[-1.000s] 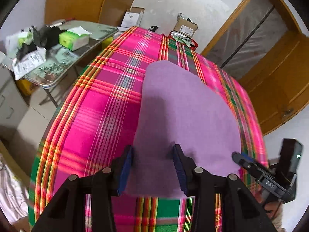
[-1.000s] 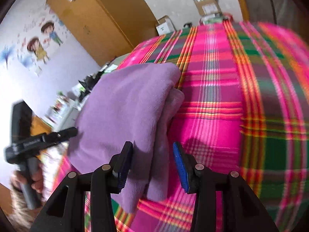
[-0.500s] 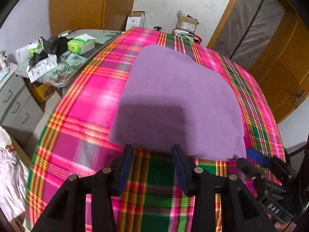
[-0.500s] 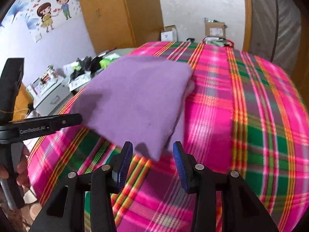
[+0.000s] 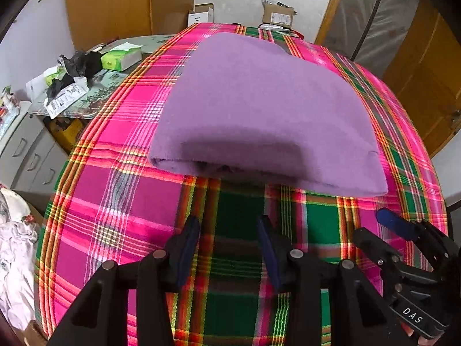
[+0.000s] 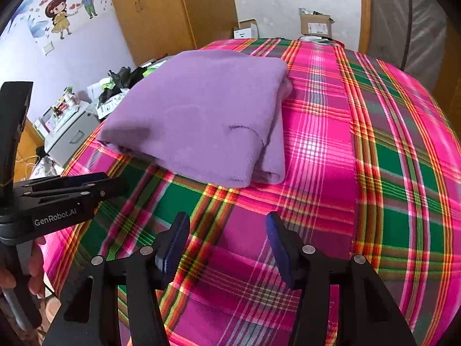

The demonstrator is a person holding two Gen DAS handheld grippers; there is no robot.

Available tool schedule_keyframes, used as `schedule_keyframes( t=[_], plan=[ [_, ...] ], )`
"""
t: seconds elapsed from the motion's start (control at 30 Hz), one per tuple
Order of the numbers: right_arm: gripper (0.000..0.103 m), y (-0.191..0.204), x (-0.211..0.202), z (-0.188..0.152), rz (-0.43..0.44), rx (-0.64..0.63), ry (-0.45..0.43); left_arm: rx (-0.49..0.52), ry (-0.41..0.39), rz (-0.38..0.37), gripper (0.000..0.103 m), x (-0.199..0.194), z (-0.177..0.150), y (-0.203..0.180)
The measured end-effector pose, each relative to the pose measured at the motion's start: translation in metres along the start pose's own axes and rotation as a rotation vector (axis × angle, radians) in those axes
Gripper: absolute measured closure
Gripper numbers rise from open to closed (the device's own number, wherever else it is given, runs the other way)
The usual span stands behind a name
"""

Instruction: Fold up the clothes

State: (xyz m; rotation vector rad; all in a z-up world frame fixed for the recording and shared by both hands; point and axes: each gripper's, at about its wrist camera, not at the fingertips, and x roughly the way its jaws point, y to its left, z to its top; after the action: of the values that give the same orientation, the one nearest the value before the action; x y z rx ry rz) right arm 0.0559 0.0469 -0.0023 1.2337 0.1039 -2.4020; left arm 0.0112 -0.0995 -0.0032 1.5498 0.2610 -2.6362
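A folded purple fleece garment lies flat on the pink and green plaid cover, with its folded layers showing along the near edge. The right wrist view has the same garment left of centre. My left gripper hovers open just short of the garment's near edge, holding nothing. My right gripper is open too, a little back from the garment's near right corner. Each gripper shows in the other's view: the right one at lower right, the left one at left, held by a hand.
A cluttered side table with a green tissue box stands left of the bed. Grey drawers and a heap of pale clothes sit at the lower left. Cardboard boxes rest against the far wall beside wooden doors.
Both grippers have let go of the purple garment and pulled back toward the near edge of the bed. The garment now lies folded and flat on the cover.
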Motion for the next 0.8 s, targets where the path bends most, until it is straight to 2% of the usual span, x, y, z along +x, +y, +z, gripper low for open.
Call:
schedule_keyframes(
  t=[0.3,0.8],
  plan=[
    [0.045,0.003,0.001,-0.006,-0.047,-0.018,-0.024,-0.025,-0.04,0.009,0.059,0.0,-0.002,0.002],
    [0.044,0.011,0.004,-0.007,-0.109,-0.065,-0.031,-0.005,-0.077,0.056,0.056,0.0,-0.006,-0.006]
  ],
)
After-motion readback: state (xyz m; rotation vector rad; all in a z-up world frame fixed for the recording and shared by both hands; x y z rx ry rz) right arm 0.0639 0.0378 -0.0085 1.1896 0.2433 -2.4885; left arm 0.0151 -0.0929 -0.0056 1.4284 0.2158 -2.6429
